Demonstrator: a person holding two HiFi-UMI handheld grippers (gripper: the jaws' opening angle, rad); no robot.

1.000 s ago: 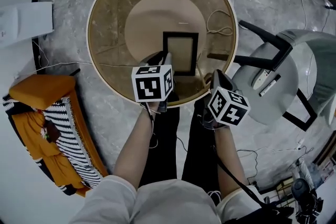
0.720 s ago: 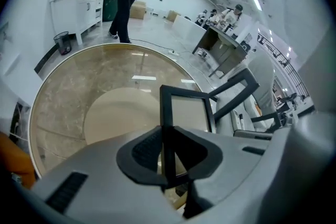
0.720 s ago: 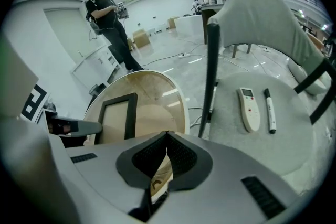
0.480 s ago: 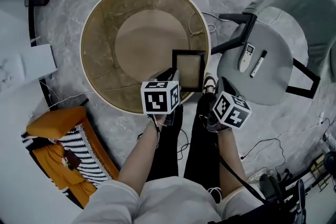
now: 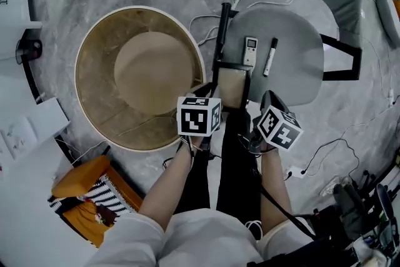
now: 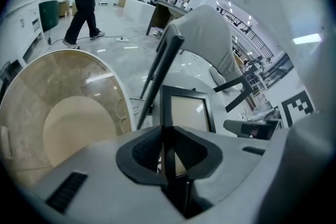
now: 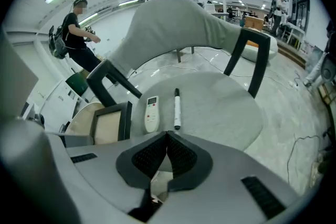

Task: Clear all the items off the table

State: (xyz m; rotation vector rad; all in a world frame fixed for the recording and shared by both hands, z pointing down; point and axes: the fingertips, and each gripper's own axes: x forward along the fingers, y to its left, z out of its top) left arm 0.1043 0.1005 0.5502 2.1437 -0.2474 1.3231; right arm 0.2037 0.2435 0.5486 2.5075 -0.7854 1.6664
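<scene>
Holding black rectangular picture frame (image 5: 232, 87) in left tool (image 6: 168, 152), clamped on its edge, at 3 o'clock of round tan worktop (image 5: 94, 72), by grey chair seat (image 5: 300, 72); right tool (image 7: 167, 139) pinched together, empty. Transfer step; next likely lower, release frame.

Black, tan-faced picture frame (image 5: 232, 87), tilted, apparently just above the grey chair seat (image 5: 297, 72) at its edge; 1 white remote (image 5: 250, 50) and 1 black marker (image 5: 269, 57) lie side by side there.
</scene>
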